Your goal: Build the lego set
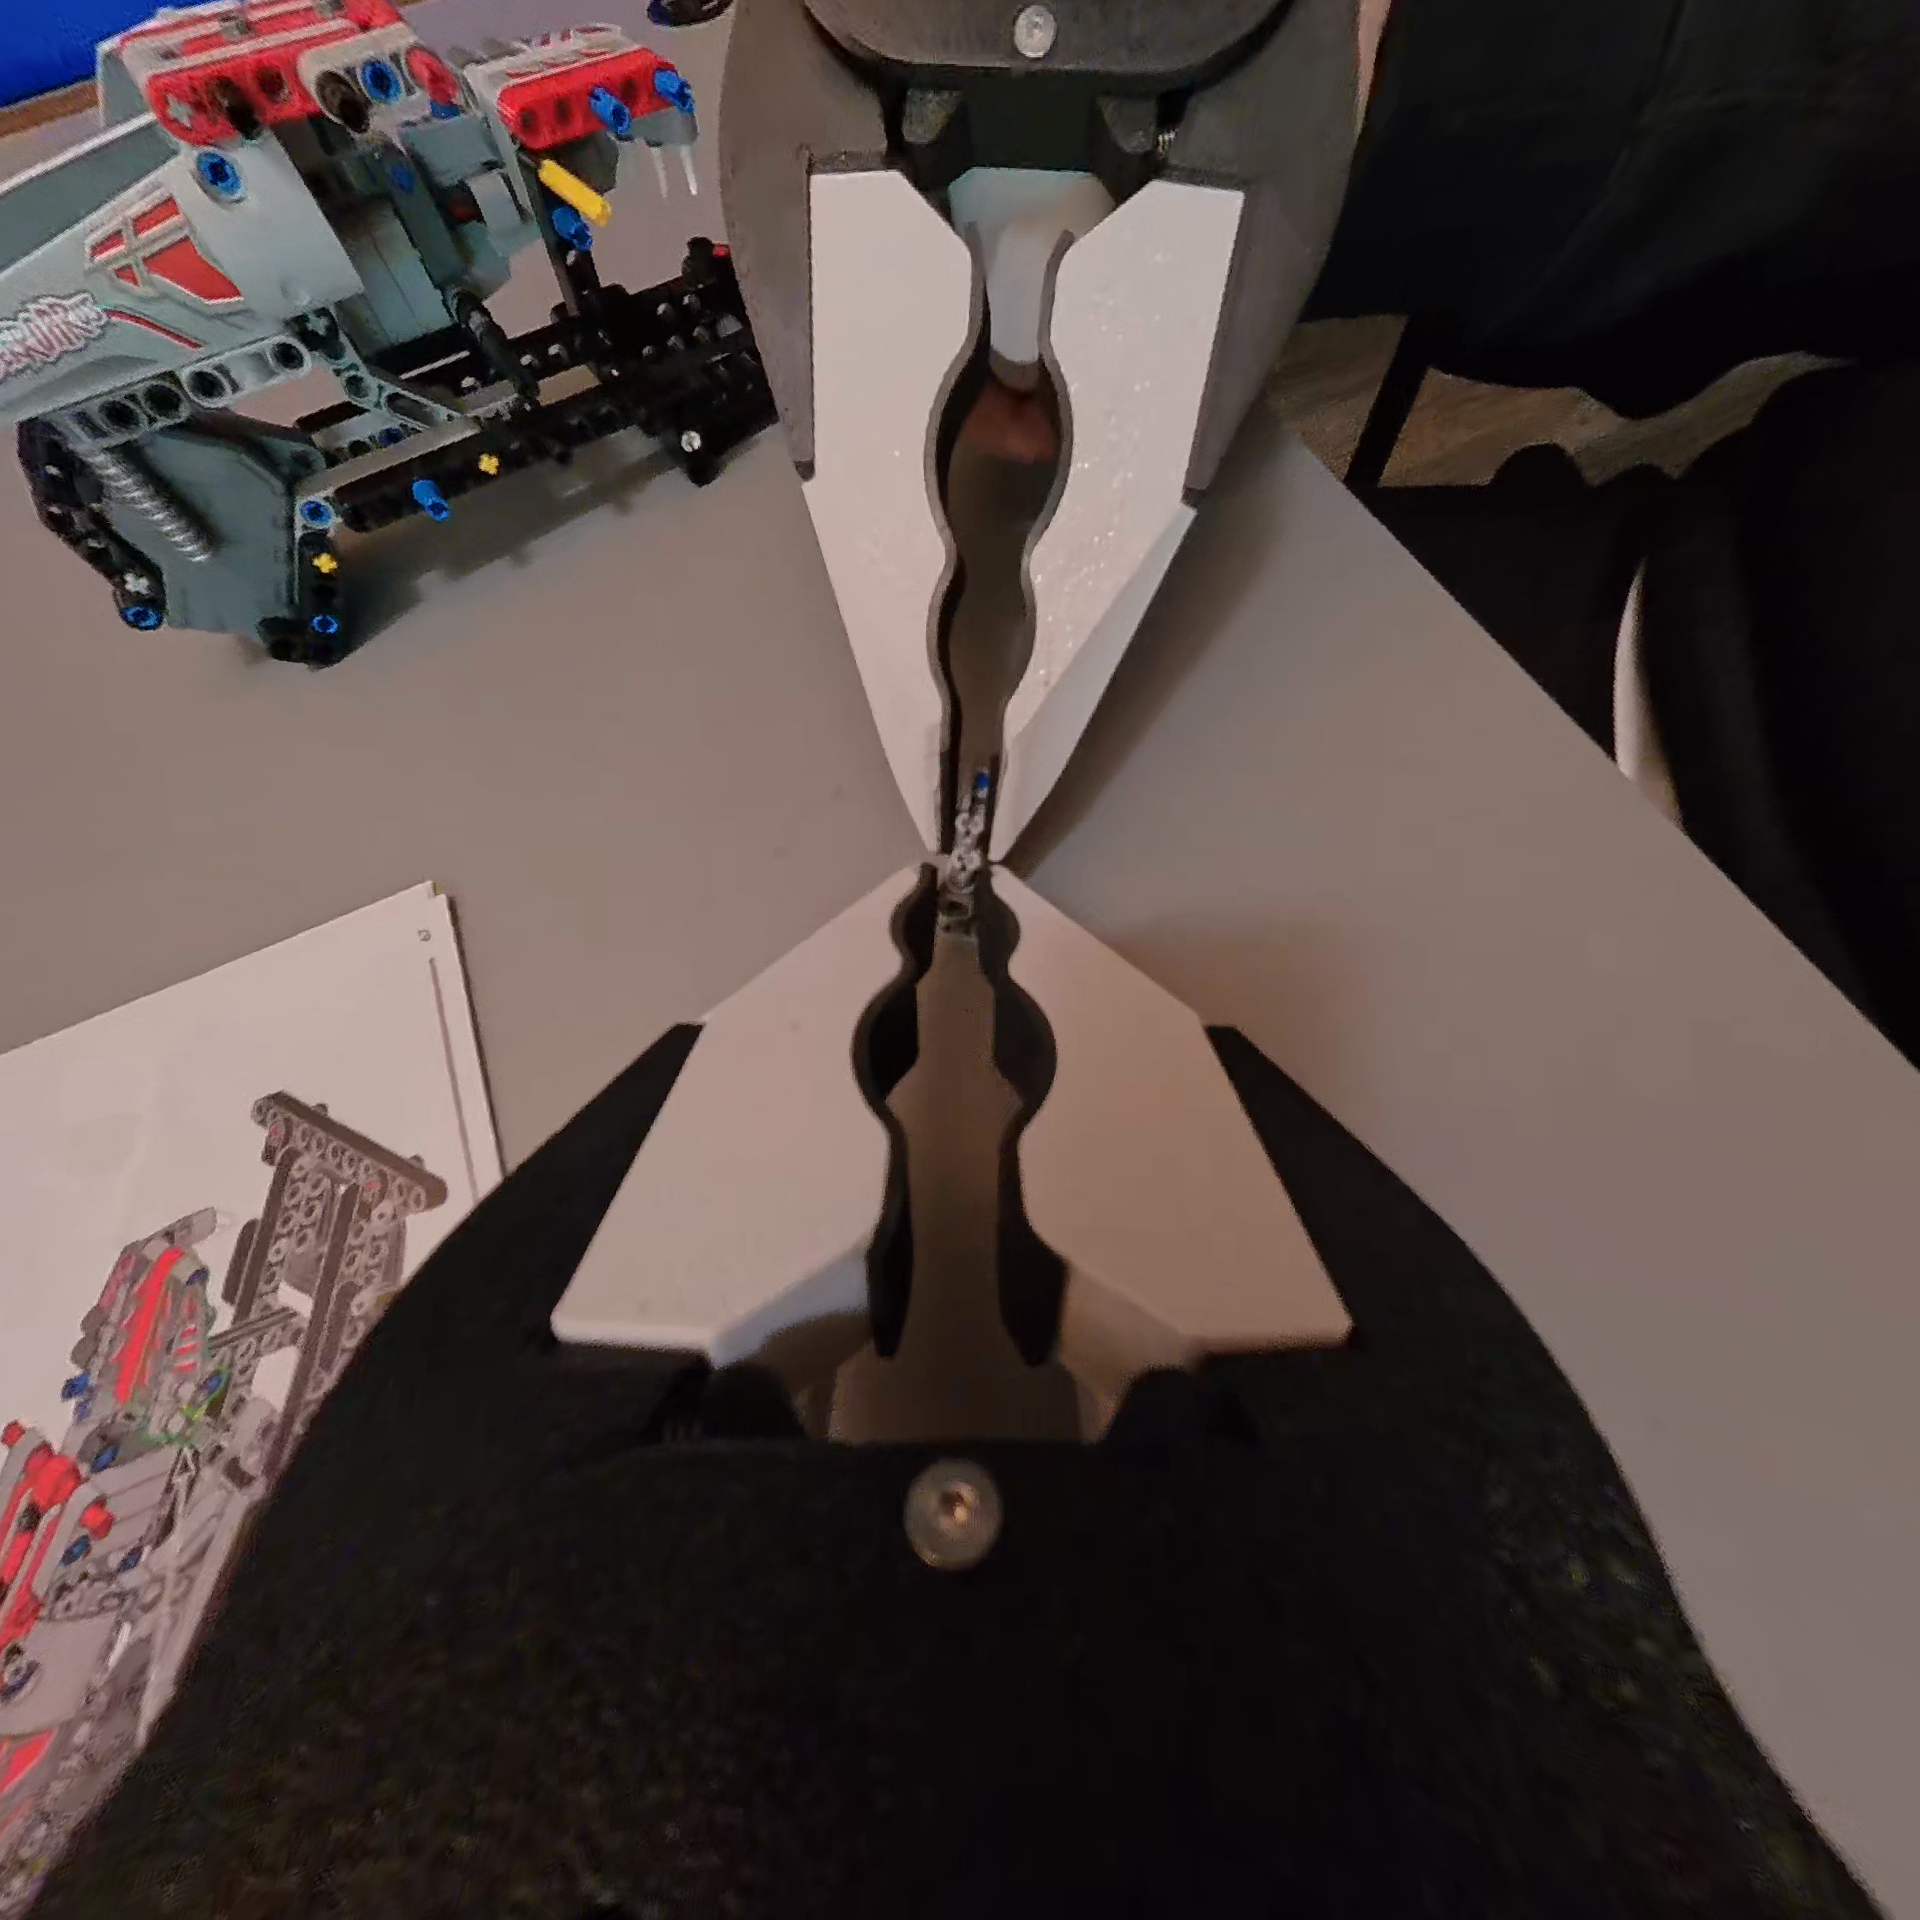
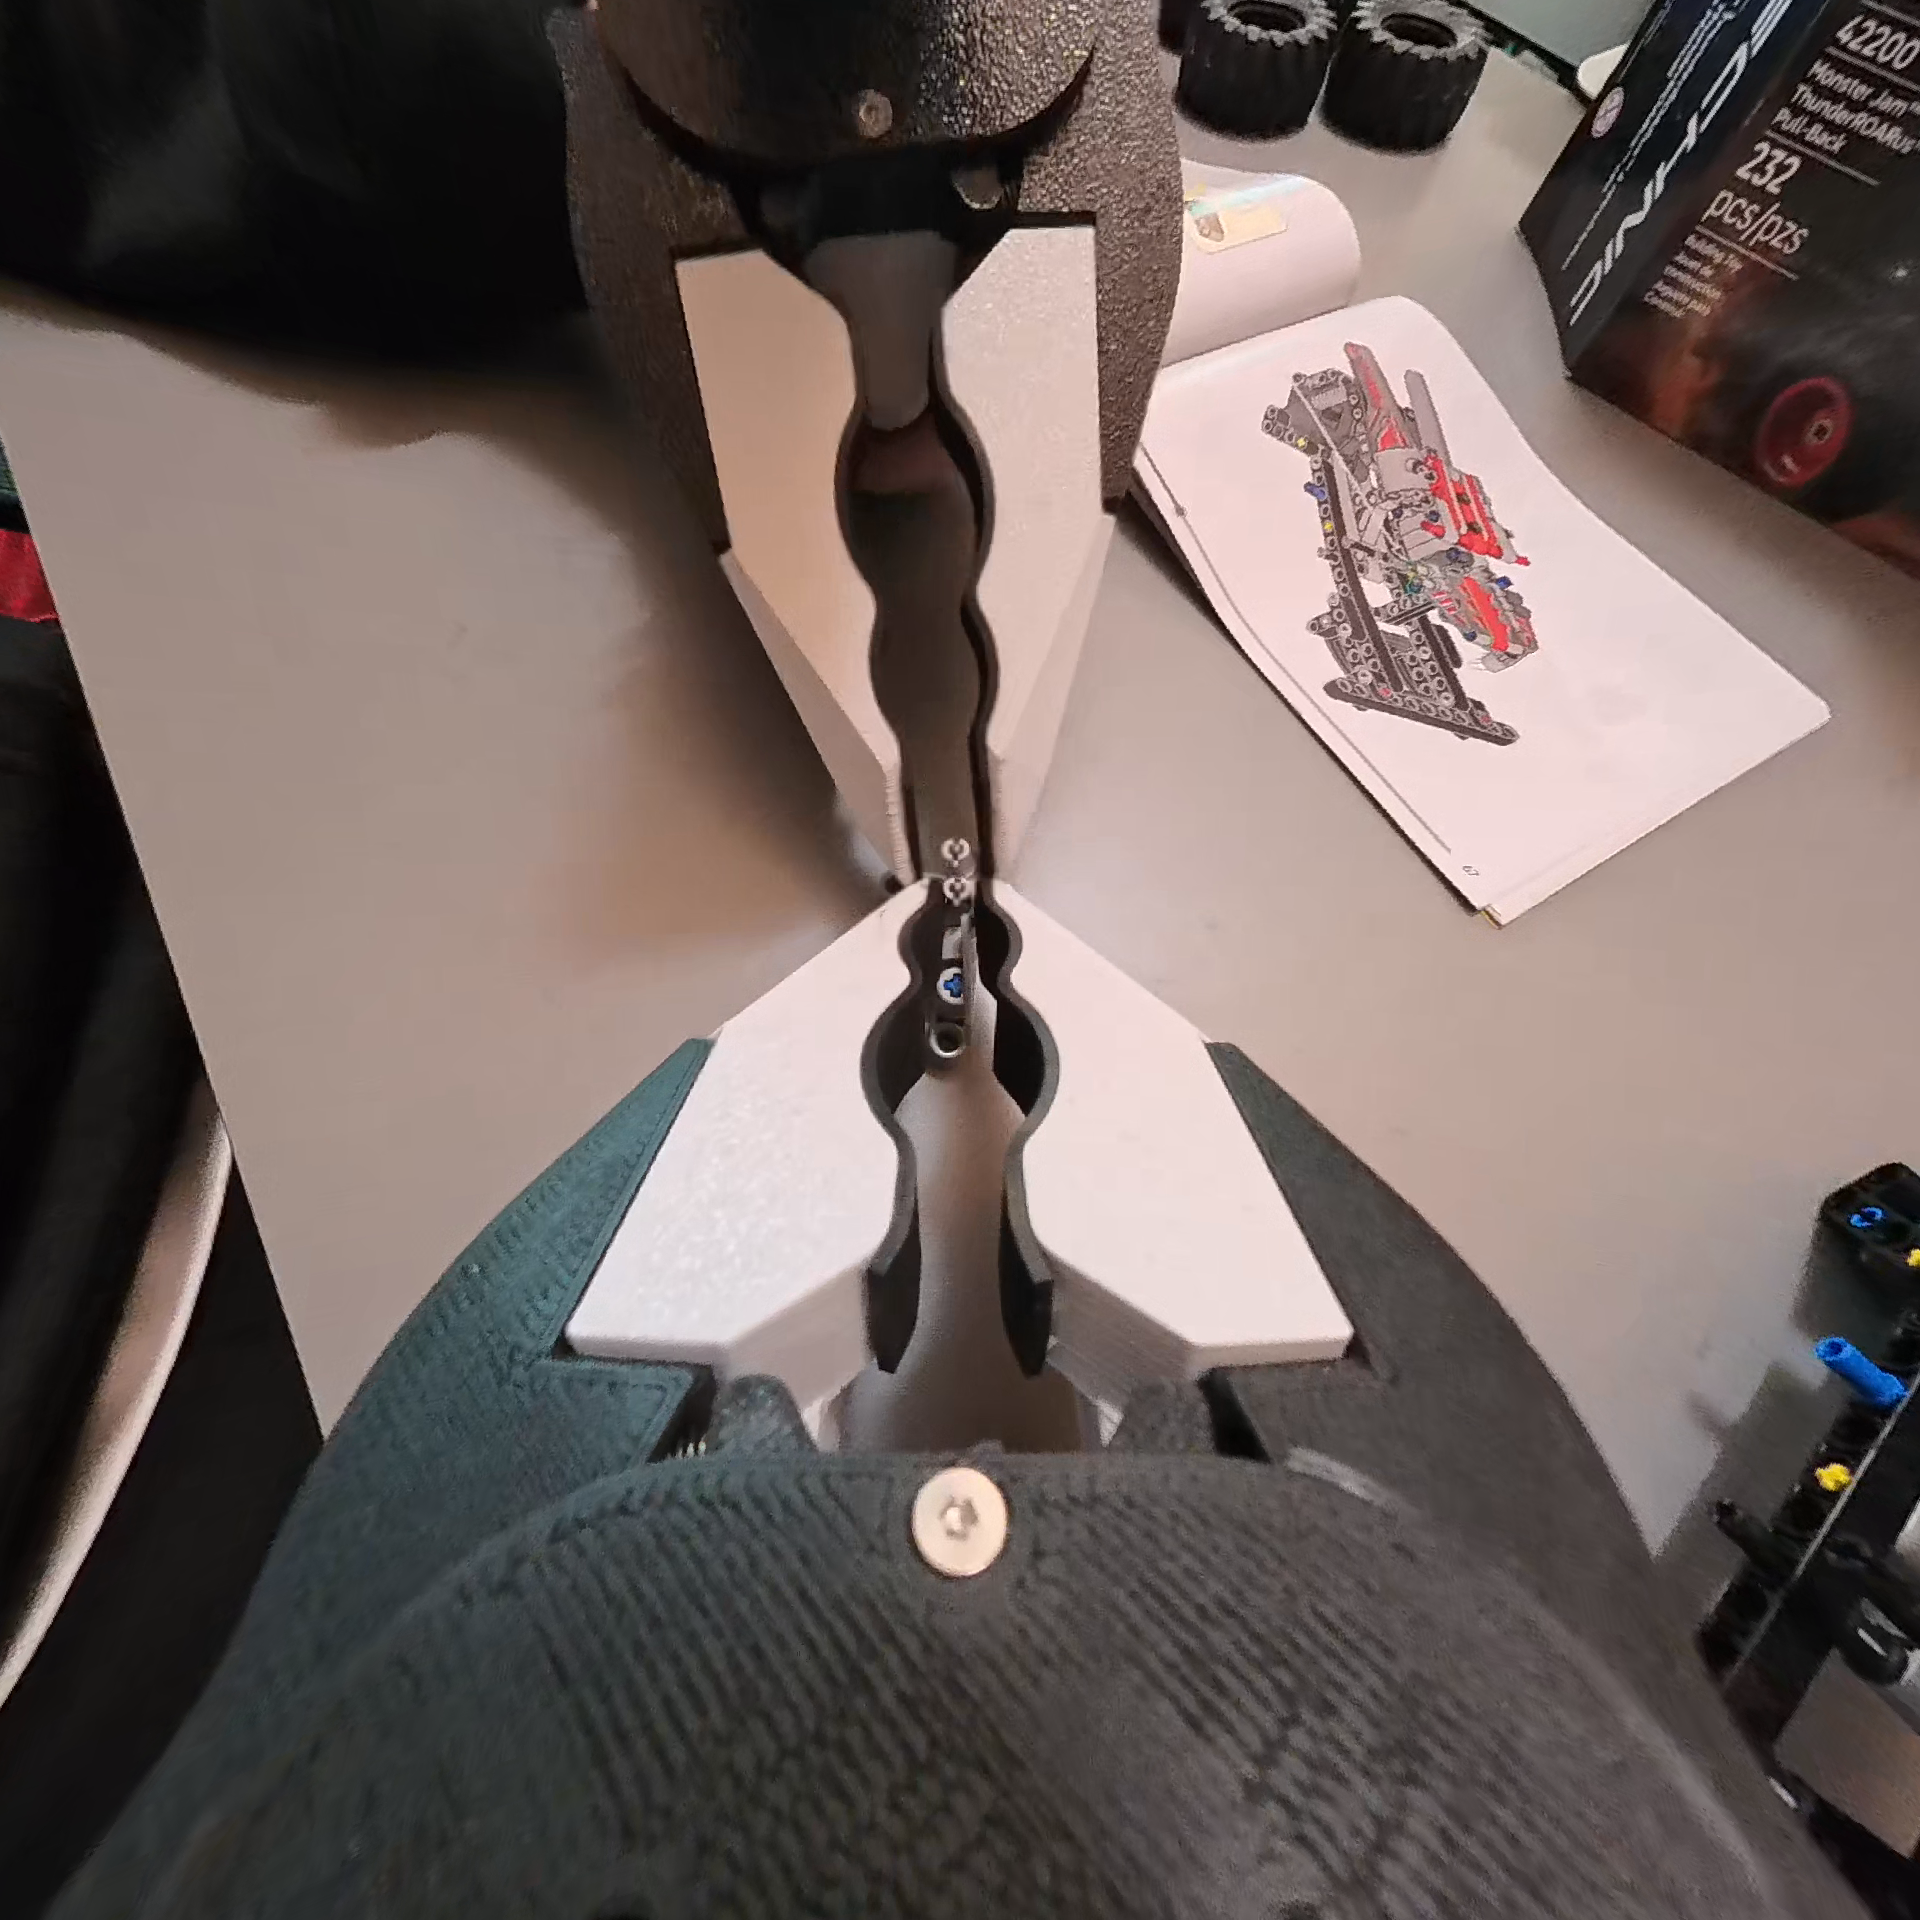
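Note:
My two grippers meet tip to tip above the grey table (image 1: 582,748). Both are shut on one small Lego piece (image 1: 967,844), a thin grey and black beam with a blue pin (image 2: 952,983). In the left wrist view my left gripper (image 1: 958,902) comes from below and the right gripper (image 1: 975,800) from above. In the right wrist view my right gripper (image 2: 956,940) comes from below and the left gripper (image 2: 951,847) from above. The fingers hide most of the piece. The partly built grey, red and black truck model (image 1: 312,343) stands at the far left.
An open instruction booklet (image 2: 1455,582) lies on the table and also shows in the left wrist view (image 1: 208,1299). A dark set box (image 2: 1745,239) and black tyres (image 2: 1320,73) stand behind it. The table edge (image 1: 1558,748) runs close by, with a dark-clothed person (image 1: 1662,208) beyond. The tips of both grippers are at nearly the same place.

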A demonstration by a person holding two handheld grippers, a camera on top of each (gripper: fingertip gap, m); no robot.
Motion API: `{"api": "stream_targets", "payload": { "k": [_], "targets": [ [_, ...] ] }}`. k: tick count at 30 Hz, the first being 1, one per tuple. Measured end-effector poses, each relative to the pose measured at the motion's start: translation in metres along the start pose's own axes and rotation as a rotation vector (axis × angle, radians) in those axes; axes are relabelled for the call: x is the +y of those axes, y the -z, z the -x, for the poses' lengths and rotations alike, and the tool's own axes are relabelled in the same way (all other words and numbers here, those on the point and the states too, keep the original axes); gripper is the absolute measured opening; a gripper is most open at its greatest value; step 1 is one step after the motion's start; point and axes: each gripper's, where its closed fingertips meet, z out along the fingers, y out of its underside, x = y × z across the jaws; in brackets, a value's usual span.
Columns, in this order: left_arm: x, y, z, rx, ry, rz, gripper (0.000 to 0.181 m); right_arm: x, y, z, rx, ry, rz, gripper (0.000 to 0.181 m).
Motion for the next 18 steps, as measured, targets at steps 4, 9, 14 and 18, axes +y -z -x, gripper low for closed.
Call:
{"api": "stream_targets", "payload": {
  "k": [4, 9, 14, 18],
  "targets": [
    [-0.001, -0.001, 0.007, 0.059, 0.128, -0.003, 0.004, 0.001, 0.0, -0.006, 0.014, -0.005, 0.005, 0.005],
    [-0.001, -0.001, 0.012, 0.123, 0.288, -0.016, 0.003, 0.014, -0.002, -0.014, 0.097, 0.042, 0.082, 0.012],
    [0.0, 0.001, 0.011, 0.089, 0.241, -0.015, 0.003, 0.002, 0.001, -0.014, 0.067, 0.005, 0.005, 0.009],
    [0.0, 0.001, 0.01, 0.103, 0.291, -0.018, 0.003, 0.004, -0.007, -0.013, 0.05, 0.013, 0.045, 0.008]
  ]
}}
